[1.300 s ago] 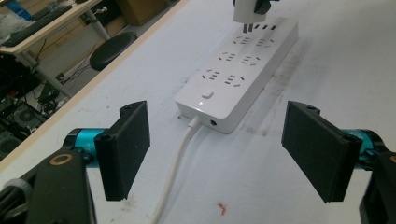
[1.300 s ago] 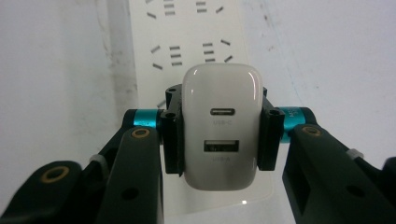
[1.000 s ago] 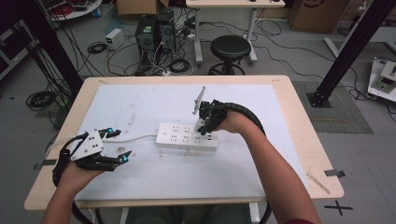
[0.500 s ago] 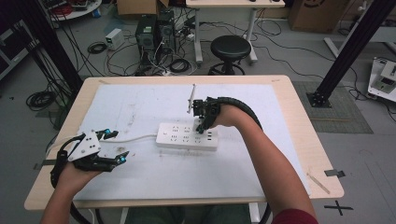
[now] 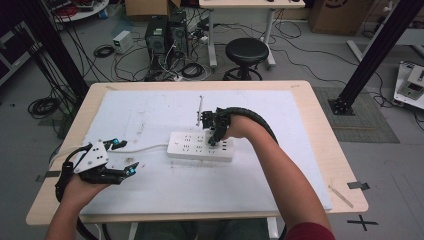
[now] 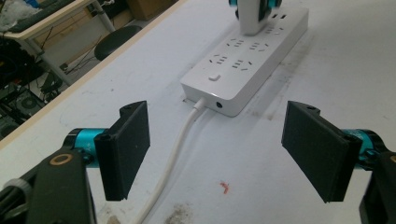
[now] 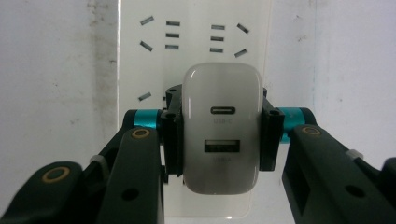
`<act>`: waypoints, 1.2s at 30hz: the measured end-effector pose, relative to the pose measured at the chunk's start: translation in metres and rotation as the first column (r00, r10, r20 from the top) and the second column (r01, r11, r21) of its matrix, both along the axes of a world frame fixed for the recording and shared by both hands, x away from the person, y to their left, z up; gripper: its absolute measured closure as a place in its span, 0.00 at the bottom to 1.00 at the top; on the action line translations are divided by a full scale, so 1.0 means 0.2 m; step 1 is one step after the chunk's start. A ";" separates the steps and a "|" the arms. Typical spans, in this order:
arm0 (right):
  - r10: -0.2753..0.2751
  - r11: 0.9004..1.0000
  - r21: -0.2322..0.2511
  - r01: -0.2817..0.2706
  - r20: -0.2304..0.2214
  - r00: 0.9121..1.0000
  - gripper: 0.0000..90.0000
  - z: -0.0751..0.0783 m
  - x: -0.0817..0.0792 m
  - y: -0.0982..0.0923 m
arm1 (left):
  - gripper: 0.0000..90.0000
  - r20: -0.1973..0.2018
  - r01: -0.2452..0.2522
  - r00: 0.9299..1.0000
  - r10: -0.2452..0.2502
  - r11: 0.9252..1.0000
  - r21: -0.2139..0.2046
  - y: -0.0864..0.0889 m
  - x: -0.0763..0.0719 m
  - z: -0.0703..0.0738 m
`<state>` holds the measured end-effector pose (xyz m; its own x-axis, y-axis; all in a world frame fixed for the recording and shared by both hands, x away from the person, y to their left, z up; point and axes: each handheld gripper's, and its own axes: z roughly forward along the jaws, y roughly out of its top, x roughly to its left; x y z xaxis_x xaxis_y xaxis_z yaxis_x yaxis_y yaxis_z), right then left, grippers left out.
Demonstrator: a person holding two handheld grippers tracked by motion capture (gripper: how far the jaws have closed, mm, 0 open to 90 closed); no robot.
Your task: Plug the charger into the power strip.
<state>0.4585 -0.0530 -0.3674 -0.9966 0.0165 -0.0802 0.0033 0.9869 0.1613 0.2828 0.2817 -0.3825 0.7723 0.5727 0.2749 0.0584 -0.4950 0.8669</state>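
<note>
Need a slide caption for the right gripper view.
Right gripper clamps a white USB charger above the white power strip.

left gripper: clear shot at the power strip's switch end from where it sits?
Probably yes. The left gripper is open and faces the power strip end where the cord enters, with bare table between. The right gripper holds the charger at the far end, away from that path.

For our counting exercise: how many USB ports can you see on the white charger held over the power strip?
2. Both are on the charger face between the right gripper fingers: an oval port above, a rectangular port below. Other faces are hidden.
</note>
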 end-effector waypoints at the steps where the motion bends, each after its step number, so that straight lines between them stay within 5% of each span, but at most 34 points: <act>1: 0.003 1.000 0.008 -0.003 -0.002 1.000 0.71 0.00 0.01 0.00 | 0.26 0.002 0.000 1.000 0.000 1.000 -0.003 -0.01 0.00 0.00; 15: -0.021 1.000 0.011 0.022 -0.017 1.000 0.70 -0.02 0.02 -0.01 | 0.26 -0.006 0.010 1.000 -0.010 1.000 0.013 -0.05 0.02 0.01; 17: -0.032 0.999 0.009 0.032 -0.027 0.999 0.57 -0.01 0.02 -0.02 | 0.26 -0.004 0.016 1.000 -0.016 1.000 0.017 -0.05 0.02 0.02; 19: -0.109 0.992 0.063 0.111 -0.038 0.993 0.50 0.01 0.03 -0.05 | 0.26 -0.004 0.018 1.000 -0.018 1.000 0.018 -0.04 0.03 0.03; 21: -0.128 0.981 0.142 0.131 -0.031 0.991 0.45 0.06 0.01 -0.10 | 0.26 -0.003 0.016 1.000 -0.016 1.000 0.013 -0.04 0.04 0.04; 24: -0.173 0.949 0.263 0.177 -0.039 0.984 0.41 0.12 -0.04 -0.19 | 0.26 0.000 0.022 1.000 -0.022 1.000 0.007 -0.04 0.04 0.05; 29: -0.265 0.844 0.466 0.266 -0.070 0.962 0.31 0.18 -0.14 -0.35 | 0.26 0.006 0.039 0.999 -0.039 0.999 -0.004 -0.05 0.05 0.06; 36: -0.310 0.735 0.612 0.292 -0.079 0.947 0.24 0.22 -0.33 -0.52 | 0.26 0.008 0.063 0.998 -0.063 0.998 -0.009 -0.07 0.06 0.06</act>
<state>0.3917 -0.1564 -0.3241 -0.9288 0.3698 0.0255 0.2697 0.6269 0.7309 0.2947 0.2680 -0.3709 0.8050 0.5253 0.2758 0.0208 -0.4896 0.8717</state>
